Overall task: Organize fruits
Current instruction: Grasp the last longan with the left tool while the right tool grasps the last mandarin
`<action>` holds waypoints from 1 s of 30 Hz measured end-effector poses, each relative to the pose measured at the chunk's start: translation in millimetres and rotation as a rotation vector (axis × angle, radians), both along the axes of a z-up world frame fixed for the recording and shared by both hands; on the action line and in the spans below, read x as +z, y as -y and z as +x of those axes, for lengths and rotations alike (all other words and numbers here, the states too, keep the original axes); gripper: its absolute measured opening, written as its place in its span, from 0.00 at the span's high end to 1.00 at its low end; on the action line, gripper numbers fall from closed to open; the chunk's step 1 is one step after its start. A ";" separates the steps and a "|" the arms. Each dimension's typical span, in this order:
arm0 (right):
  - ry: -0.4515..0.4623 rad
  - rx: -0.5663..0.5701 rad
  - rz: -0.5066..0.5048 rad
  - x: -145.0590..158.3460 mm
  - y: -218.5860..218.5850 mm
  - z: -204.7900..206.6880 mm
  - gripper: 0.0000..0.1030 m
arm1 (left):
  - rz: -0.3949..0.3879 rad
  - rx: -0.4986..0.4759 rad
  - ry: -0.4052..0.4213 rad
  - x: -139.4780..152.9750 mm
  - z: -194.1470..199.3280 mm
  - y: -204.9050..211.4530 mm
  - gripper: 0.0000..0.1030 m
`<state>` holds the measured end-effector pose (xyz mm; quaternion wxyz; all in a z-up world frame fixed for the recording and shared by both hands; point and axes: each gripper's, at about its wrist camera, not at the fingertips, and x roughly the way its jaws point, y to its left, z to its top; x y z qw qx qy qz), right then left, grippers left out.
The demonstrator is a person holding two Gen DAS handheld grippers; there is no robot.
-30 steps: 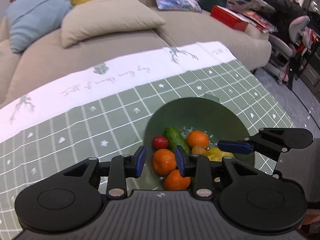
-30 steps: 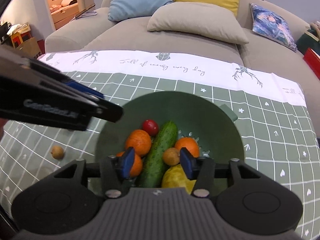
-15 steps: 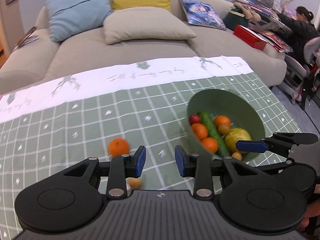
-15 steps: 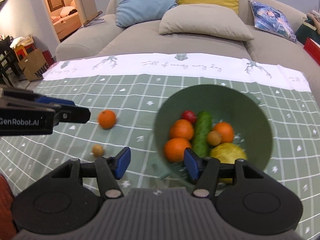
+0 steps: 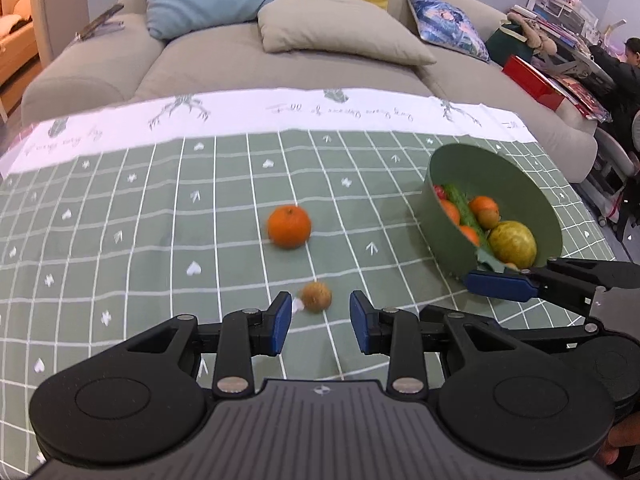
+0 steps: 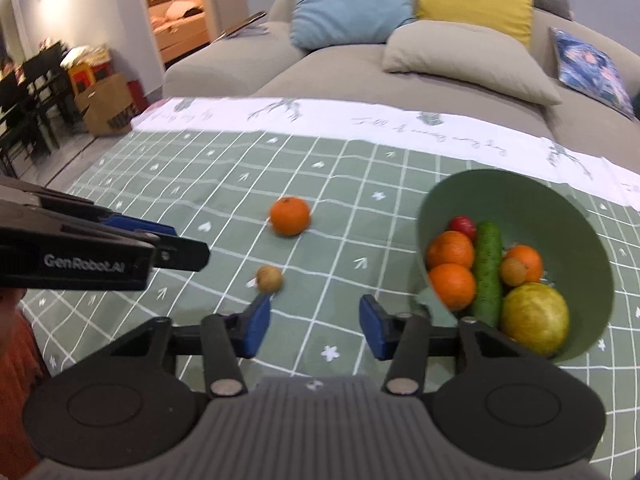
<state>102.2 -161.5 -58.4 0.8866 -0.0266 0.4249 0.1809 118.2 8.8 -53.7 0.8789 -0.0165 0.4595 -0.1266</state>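
A green bowl (image 5: 446, 240) (image 6: 560, 208) stands on the checked tablecloth and holds oranges, a cucumber (image 6: 487, 268), a tomato and a yellow-green round fruit (image 6: 534, 322). Left of it a loose orange (image 5: 289, 227) (image 6: 290, 216) and a small brown fruit (image 5: 316, 297) (image 6: 269, 278) lie on the cloth. My left gripper (image 5: 316, 320) is open, its tips just short of the brown fruit, nothing between them. My right gripper (image 6: 310, 316) hovers between the brown fruit and the bowl; its jaws are closing on nothing.
A beige sofa (image 5: 224, 60) with blue, yellow and beige cushions runs along the table's far side. The cloth's white border (image 5: 320, 112) marks the far edge. A person sits at a cluttered desk (image 5: 628, 64) at far right. A cardboard box (image 6: 108, 108) stands on the floor at left.
Both grippers moved left, away from above the bowl; the bowl now sits at the right of both views. The loose orange and the brown fruit came into view ahead of the fingertips.
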 end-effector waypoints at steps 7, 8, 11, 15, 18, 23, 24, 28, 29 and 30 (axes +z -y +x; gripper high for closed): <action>-0.025 0.058 -0.022 -11.5 -10.0 14.3 0.72 | -0.021 -0.001 -0.041 -18.8 9.0 -1.4 0.63; -0.029 0.064 -0.025 -13.4 -10.9 16.8 0.72 | -0.019 -0.005 -0.047 -21.5 10.7 0.0 0.63; -0.040 0.089 -0.042 -20.8 -13.8 26.6 0.75 | -0.036 -0.007 -0.075 -32.3 20.9 1.8 0.63; -0.063 0.105 -0.055 -31.9 -17.1 39.6 0.75 | -0.059 -0.003 -0.118 -47.8 36.1 4.9 0.63; -0.076 0.116 -0.063 -40.0 -18.9 46.3 0.76 | -0.053 0.003 -0.143 -58.8 44.8 7.8 0.63; -0.106 0.115 -0.057 -53.0 -20.7 55.3 0.76 | -0.042 0.027 -0.177 -72.3 56.6 7.3 0.63; -0.107 0.117 -0.057 -54.5 -21.0 56.1 0.76 | -0.039 0.028 -0.180 -73.8 58.1 7.3 0.63; -0.112 0.122 -0.056 -59.8 -22.3 59.9 0.76 | -0.046 0.022 -0.191 -78.0 63.7 6.8 0.63; -0.115 0.121 -0.054 -61.0 -22.2 60.9 0.76 | -0.047 0.019 -0.193 -78.3 64.9 7.5 0.65; -0.118 0.119 -0.052 -61.9 -21.8 61.9 0.76 | -0.048 0.012 -0.195 -78.5 65.3 8.4 0.69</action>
